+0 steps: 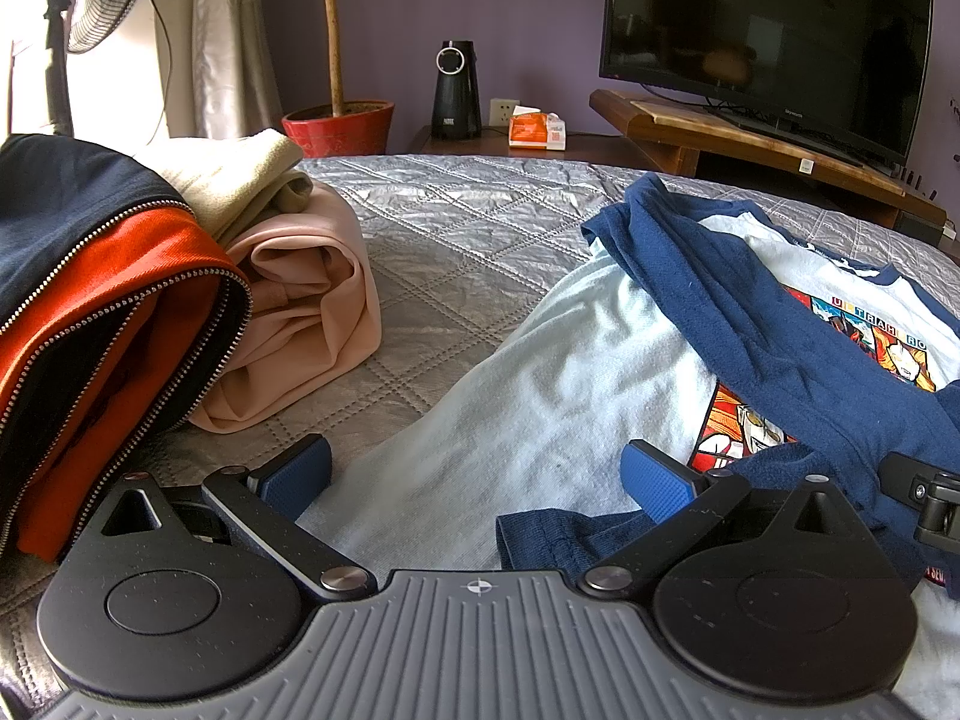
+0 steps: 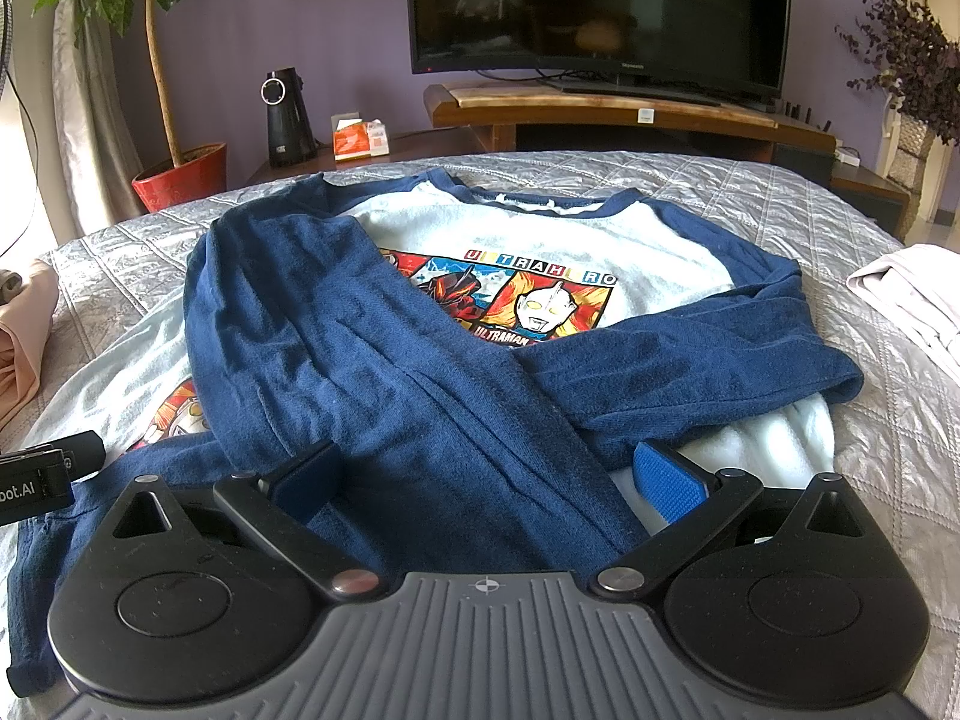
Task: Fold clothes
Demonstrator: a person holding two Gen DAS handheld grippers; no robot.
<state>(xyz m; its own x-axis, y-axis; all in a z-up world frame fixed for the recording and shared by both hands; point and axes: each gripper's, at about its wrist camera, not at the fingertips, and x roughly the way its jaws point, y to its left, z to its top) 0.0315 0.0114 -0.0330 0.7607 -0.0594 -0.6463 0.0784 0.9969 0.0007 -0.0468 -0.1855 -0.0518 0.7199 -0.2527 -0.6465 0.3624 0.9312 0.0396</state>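
Lying on the bed [image 2: 750, 192], the shirt [image 2: 540, 228] is showing both sleeves crossed. Both grippers, left [image 1: 474, 474] and right [image 2: 486, 474], are gaping wide, holding nothing.

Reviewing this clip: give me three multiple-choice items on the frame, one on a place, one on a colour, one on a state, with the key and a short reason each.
1. Where do the shirt's sleeves lie?
A. Crossed over its front
B. Spread flat to the sides
C. Tucked underneath

2. What colour is the plant pot?
A. Red
B. Green
C. White

3. How does the left hand-held gripper stand?
A. Shut on a sleeve
B. Open
C. Shut on the jacket

Key:
1 A: the blue sleeves cross over the printed shirt.
2 A: the plant pot beyond the bed is red.
3 B: the left hand-held gripper shows its blue pads wide apart, with nothing between them.
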